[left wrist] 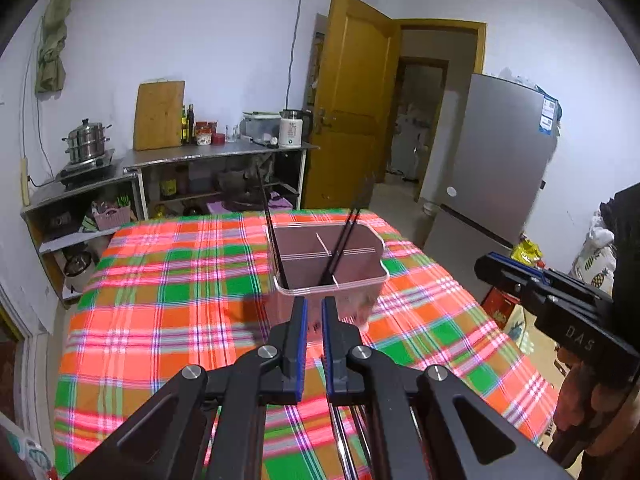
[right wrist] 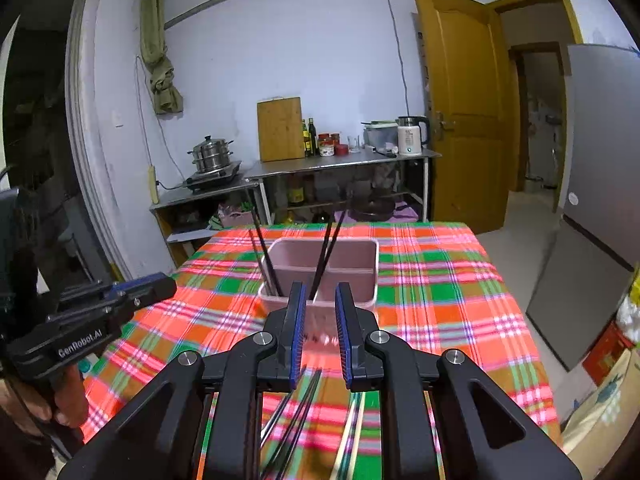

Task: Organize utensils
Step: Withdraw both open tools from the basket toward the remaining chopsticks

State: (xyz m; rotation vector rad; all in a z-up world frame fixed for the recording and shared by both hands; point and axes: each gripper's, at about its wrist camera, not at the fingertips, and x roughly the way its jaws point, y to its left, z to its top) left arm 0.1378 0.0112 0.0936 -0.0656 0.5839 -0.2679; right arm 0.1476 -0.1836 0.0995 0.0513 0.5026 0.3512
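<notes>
Some black chopsticks (right wrist: 326, 256) stand in my pink holder (right wrist: 372, 272); more chopsticks (right wrist: 296, 412) lie on the tablecloth (right wrist: 440, 280). My left gripper (left wrist: 315, 312) is closed and empty, my right gripper (right wrist: 320, 300) slightly parted and empty.

Blurred: loose chopsticks (right wrist: 296, 420) on the desk (right wrist: 440, 280), half hidden under the right tongs (right wrist: 320, 292) and cut off by the lower edge.

- A plaid cloth (left wrist: 180, 280) in orange, green and pink covers the bench.
- A steel counter (right wrist: 340, 164) at the far wall carries a wooden cutting board (right wrist: 280, 128), a white kettle (right wrist: 410, 136) and bottles (right wrist: 310, 136).
- A stacked steel pot (left wrist: 86, 140) sits on a burner.
- A yellow door (left wrist: 352, 100) stands open beside a grey fridge (left wrist: 496, 152).
</notes>
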